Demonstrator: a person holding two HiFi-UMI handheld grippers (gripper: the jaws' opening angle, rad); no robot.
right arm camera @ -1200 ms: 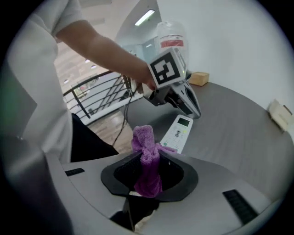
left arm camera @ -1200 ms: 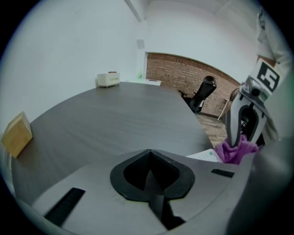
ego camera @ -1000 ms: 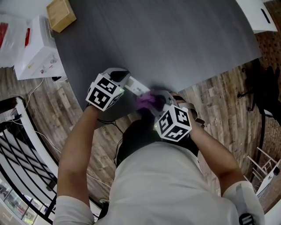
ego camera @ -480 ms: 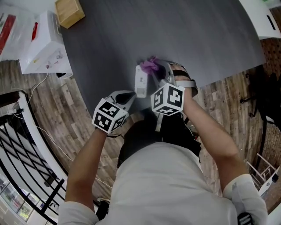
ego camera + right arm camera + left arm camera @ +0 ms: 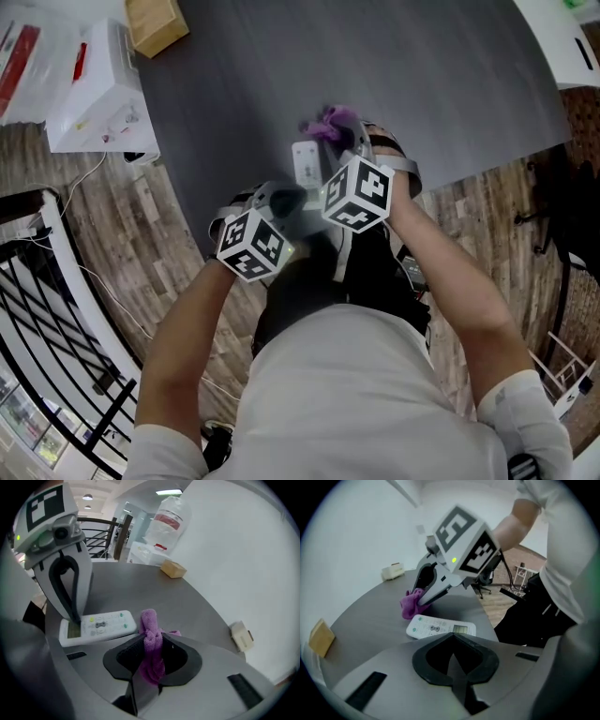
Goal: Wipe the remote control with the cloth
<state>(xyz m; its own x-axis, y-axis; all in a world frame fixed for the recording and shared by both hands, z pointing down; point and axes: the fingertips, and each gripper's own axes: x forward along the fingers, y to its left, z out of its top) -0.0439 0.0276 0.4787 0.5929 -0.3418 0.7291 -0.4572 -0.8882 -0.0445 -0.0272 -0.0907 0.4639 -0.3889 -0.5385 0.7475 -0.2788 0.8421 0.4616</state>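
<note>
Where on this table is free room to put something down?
Free: the wide bare table beyond the cloth, from the wooden block across to the far right edge. Crowded: the near edge, where the remote control, the left gripper and the right gripper with the cloth sit close together.

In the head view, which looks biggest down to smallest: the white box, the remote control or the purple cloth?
1. White box, clearly largest.
2. Remote control and purple cloth look about alike; both are partly hidden, so unranked.
</note>
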